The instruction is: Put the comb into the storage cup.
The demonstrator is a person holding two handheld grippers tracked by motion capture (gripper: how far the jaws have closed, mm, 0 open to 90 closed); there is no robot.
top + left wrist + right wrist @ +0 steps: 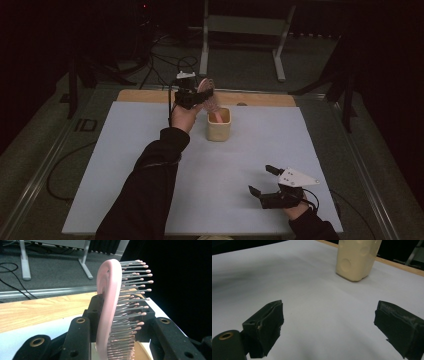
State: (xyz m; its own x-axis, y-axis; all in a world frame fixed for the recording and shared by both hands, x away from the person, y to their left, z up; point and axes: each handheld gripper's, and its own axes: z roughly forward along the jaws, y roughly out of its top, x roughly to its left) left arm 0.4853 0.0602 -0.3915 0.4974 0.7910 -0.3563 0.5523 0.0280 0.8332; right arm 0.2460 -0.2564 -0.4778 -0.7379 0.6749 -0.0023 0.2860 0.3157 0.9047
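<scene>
The jaws of the left gripper (112,322) are pinching a pink hairbrush (108,302) across its head, one jaw on the smooth back and the other against the bristle side. In the left gripper view the brush stands almost upright in the middle of the frame, with its round top pointing up, probably so that the handle hangs downward. In the high view this gripper (192,97) is in the upper middle of the frame, and the brush (207,92) is just above a cream cup (219,130). The lower part of the brush seems to reach into the cup's mouth, so I judge the brush is being put in or lifted out.

The right gripper (262,181) rests low at the lower right of the high view, well apart from the cup. Its jaws are spread wide with nothing between them, over the white table sheet (307,290); it seems to wait.
</scene>
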